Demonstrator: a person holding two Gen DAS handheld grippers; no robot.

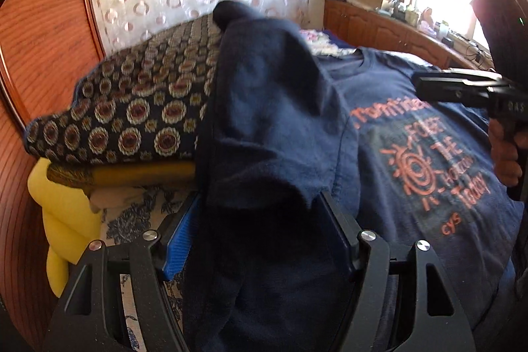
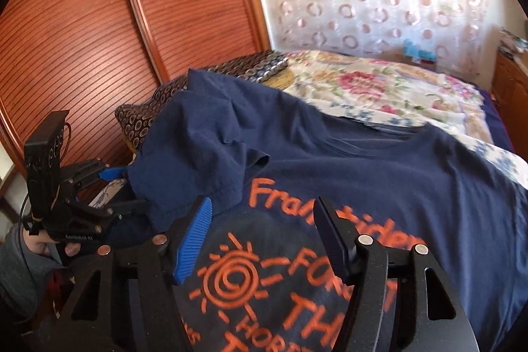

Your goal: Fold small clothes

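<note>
A navy T-shirt (image 2: 379,174) with orange lettering lies print up on the bed. Its left side and sleeve (image 1: 264,127) are folded over towards the print. My left gripper (image 1: 260,203) sits at the shirt's left edge with its jaws wide apart. The folded cloth hangs loosely between them, and the blue pad (image 1: 183,240) shows bare beside it. In the right wrist view the left gripper (image 2: 132,187) is at the left, held by a hand. My right gripper (image 2: 264,236) hovers open over the orange sun print with nothing between its fingers. It also shows at the right edge as the right gripper (image 1: 462,84).
A dark cushion with round patterns (image 1: 132,108) lies left of the shirt, above a yellow pad (image 1: 62,203). Wooden slatted wardrobe doors (image 2: 82,38) stand close on the left. A floral bedspread (image 2: 379,84) covers the far bed. A cluttered wooden cabinet (image 1: 379,25) runs under the window.
</note>
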